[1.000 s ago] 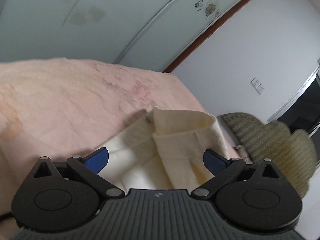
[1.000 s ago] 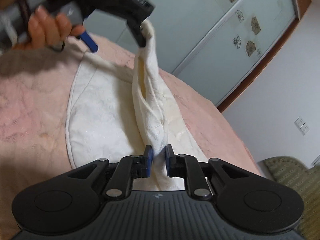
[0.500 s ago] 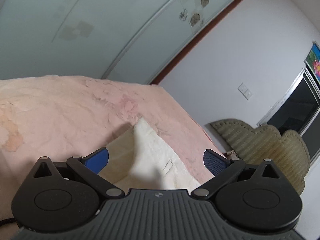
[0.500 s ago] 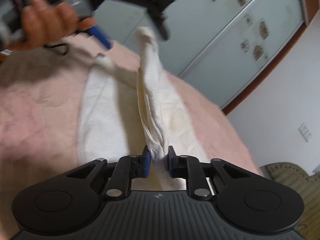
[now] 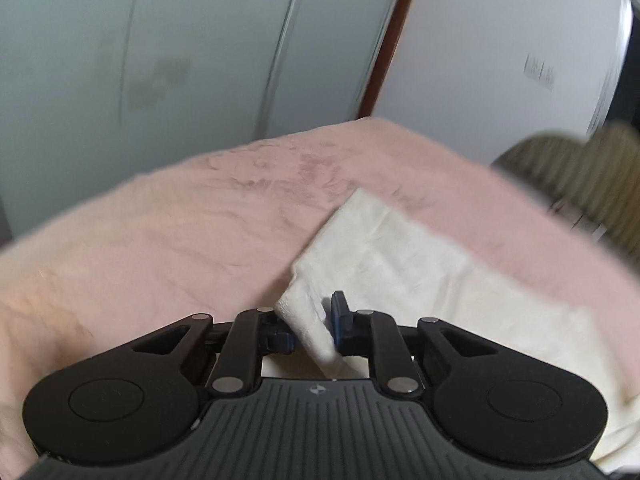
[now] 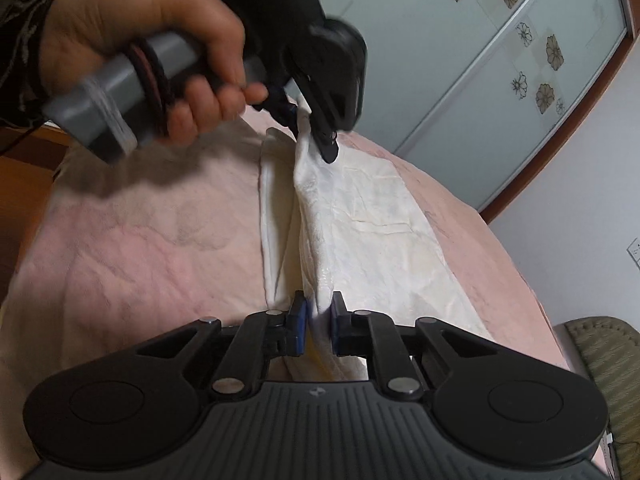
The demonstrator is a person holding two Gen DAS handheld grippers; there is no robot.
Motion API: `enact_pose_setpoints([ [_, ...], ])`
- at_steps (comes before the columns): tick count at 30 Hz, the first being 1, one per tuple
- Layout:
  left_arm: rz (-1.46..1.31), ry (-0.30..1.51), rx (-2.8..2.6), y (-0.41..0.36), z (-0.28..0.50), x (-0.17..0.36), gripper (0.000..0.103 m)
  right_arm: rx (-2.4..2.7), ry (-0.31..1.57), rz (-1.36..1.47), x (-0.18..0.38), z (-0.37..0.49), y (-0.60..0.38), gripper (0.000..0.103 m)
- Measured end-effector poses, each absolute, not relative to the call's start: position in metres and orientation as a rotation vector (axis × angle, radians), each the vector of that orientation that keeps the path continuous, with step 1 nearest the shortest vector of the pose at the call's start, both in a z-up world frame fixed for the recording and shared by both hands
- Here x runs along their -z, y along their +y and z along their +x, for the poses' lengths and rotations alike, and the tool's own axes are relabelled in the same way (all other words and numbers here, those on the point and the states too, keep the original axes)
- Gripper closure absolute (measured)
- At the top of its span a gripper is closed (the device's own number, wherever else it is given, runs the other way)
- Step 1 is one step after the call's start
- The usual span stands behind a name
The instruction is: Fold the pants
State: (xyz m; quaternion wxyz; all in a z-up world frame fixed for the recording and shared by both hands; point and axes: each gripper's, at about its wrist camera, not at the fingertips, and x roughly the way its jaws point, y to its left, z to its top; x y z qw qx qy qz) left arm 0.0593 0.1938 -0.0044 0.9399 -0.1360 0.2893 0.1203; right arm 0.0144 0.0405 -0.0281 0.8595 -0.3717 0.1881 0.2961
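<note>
On a pink blanket (image 6: pixel 132 264) covering the bed lie the cream pants (image 6: pixel 372 216), mostly flat, with one long fold pulled up into a ridge between the two grippers. At the near end of that ridge, right gripper (image 6: pixel 319 322) clenched on a bunch of the fabric, jaws closing the last bit. At the far end, left gripper (image 6: pixel 316 136) pinching the raised corner, held by a hand (image 6: pixel 160 40) wrapped around a grey handle (image 6: pixel 120 92) — seen only from the right wrist view, which also takes in the whole length of the garment and a flowered wardrobe door (image 6: pixel 520 52) behind. From the left wrist view, just the close detail: left gripper (image 5: pixel 310 322) squeezed onto a thick folded edge of the pants (image 5: pixel 400 252), cloth packed between the blue pads (image 5: pixel 339 312), the rest of the fabric trailing off to the right over the blanket (image 5: pixel 180 240); a green ribbed cushion (image 5: pixel 580 172) blurred at the right edge. A second earlier, left jaws wide apart with the cloth loose below them — now snapped shut on it, and the gripper lower, closer to the bed. Right grip much as before, slightly tighter.
</note>
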Motion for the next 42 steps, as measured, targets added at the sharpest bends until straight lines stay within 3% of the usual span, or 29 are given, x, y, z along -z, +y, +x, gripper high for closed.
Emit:
enact_pose_setpoints([
  [7, -0.174, 0.577, -0.267, 0.188, 0.054, 0.002, 0.078, -0.728, 0.442, -0.676, -0.011, 0.01, 0.01, 0.086],
  [10, -0.15, 0.574, -0.296, 0.187, 0.053, -0.001, 0.067, -0.674, 0.471, -0.446, -0.033, 0.025, -0.032, 0.086],
  [11, -0.139, 0.568, -0.318, 0.186, 0.052, -0.003, 0.054, -0.607, 0.48, -0.404, -0.032, 0.035, -0.046, 0.086],
  [16, -0.033, 0.462, -0.43, 0.176, 0.037, -0.026, 0.051, -0.455, 0.706, -0.385, 0.001, 0.056, -0.081, 0.086],
  [20, -0.032, 0.433, -0.282, 0.147, 0.037, -0.047, 0.039, -0.454, 0.644, -0.342, -0.008, 0.032, -0.092, 0.086],
  [23, 0.026, 0.451, -0.064, 0.101, 0.043, -0.046, 0.037, -0.32, 0.603, -0.184, -0.014, 0.036, -0.123, 0.086],
  [29, 0.209, 0.474, 0.392, 0.003, 0.034, -0.026, 0.034, -0.308, 0.749, -0.13, 0.003, 0.019, -0.161, 0.086],
  [37, 0.374, 0.442, 0.689, -0.075, 0.009, 0.005, 0.028, 0.132, 0.545, 0.241, -0.043, 0.024, -0.308, 0.085],
  [39, 0.378, 0.464, 0.681, -0.086, 0.009, 0.014, 0.03, 0.199, 0.543, 0.296, -0.044, 0.048, -0.336, 0.071],
  [41, 0.381, 0.475, 0.673, -0.091, 0.006, 0.02, 0.03, 0.268, 0.557, 0.295, -0.039, 0.078, -0.351, 0.035],
  [42, 0.387, 0.466, 0.669, -0.093, 0.003, 0.022, 0.031, 0.294, 0.562, 0.281, -0.035, 0.09, -0.355, 0.034],
])
